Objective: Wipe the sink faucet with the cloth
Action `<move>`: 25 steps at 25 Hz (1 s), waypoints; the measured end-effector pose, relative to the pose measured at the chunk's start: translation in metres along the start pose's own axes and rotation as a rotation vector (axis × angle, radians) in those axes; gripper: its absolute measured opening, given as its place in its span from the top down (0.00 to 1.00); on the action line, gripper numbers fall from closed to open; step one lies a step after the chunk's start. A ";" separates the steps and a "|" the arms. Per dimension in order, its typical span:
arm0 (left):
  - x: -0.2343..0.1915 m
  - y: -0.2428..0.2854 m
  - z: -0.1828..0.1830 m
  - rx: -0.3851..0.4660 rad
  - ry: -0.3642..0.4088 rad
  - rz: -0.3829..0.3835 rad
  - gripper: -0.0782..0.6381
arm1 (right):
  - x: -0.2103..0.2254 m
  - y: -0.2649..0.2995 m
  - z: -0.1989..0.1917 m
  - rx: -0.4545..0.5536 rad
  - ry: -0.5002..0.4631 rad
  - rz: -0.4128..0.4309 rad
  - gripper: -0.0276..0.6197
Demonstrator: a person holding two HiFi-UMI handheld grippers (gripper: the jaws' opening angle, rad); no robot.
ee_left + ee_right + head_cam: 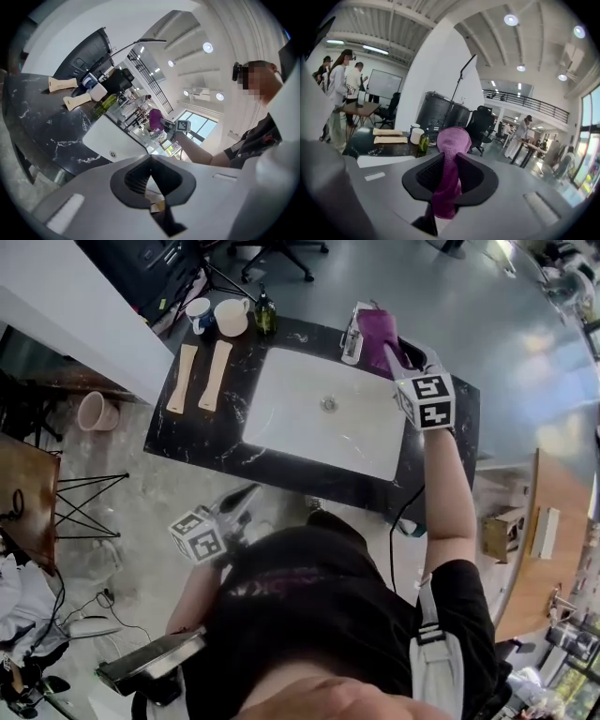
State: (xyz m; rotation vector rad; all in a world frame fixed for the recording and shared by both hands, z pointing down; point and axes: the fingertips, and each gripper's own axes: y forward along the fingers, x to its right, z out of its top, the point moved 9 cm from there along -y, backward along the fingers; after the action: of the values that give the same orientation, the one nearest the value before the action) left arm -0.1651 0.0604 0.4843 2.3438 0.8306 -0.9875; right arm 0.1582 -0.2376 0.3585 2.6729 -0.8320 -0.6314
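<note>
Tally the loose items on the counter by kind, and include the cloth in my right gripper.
Beige paddle-shaped boards: 2
Cups: 2
Green bottle: 1
Purple cloth, clamped in the jaws of the right gripper: 1
Total: 6

The faucet (352,337) stands behind the sink (281,399). Two cups (232,317), a bottle (265,315) and two boards (215,376) sit left of the sink.
</note>
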 end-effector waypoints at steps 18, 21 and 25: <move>-0.007 0.012 -0.001 0.150 -0.085 0.246 0.89 | 0.069 0.186 0.010 -0.229 -0.274 0.241 0.84; -0.008 0.006 0.001 0.142 -0.067 0.235 0.89 | 0.062 0.173 0.008 -0.213 -0.254 0.229 0.84; -0.006 -0.002 0.006 0.131 -0.059 0.207 0.89 | 0.040 0.136 0.004 -0.181 -0.250 0.226 0.84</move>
State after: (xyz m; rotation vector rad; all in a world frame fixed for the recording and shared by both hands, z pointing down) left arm -0.1726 0.0555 0.4846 2.4386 0.5024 -1.0437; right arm 0.1217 -0.3703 0.3936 2.3268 -1.0669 -0.9455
